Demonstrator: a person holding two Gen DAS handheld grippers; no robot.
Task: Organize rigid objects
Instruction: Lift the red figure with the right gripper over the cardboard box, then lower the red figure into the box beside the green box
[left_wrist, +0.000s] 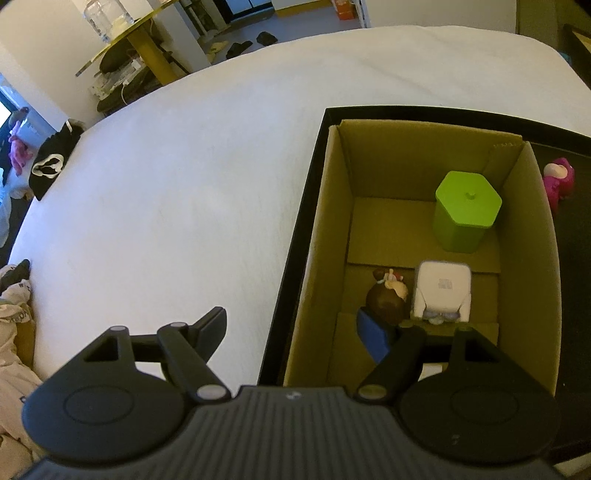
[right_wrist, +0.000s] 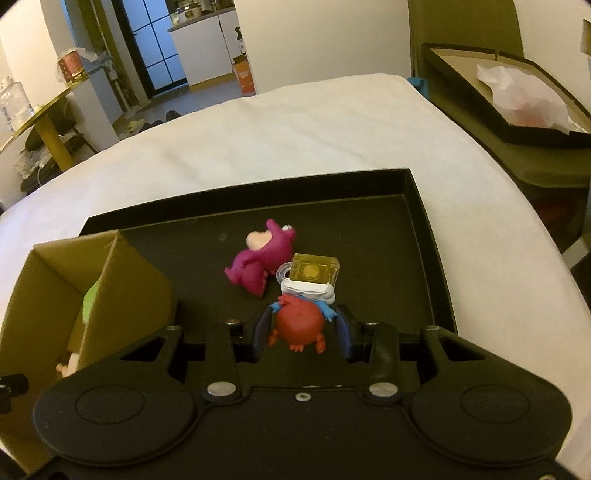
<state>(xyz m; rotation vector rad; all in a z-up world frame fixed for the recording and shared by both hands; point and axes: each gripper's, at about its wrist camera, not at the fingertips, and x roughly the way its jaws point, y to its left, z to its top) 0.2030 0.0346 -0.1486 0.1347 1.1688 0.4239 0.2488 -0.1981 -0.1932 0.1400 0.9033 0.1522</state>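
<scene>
While clamped in the right gripper (right_wrist: 302, 330), red figurine (right_wrist: 300, 325) upright, yellow-capped head (right_wrist: 313, 272) pointing away, left gripper (left_wrist: 314, 328) wide.

The scene is viewed from just behind each tool, steeply downward. From the left wrist, the cardboard box (left_wrist: 424, 236) is looked into from close above; from the right wrist, the black tray (right_wrist: 417, 206) is seen nearby. The box, the tray, the pink figure (right_wrist: 260, 260) and the bed (left_wrist: 184, 184) are shared.

place: a home, bedroom
bed: white sheet (right_wrist: 332, 122) spread beyond the claw
doorway: kitchen counter (right_wrist: 207, 22) far ahead
floor: shoes (left_wrist: 240, 46) far off
</scene>
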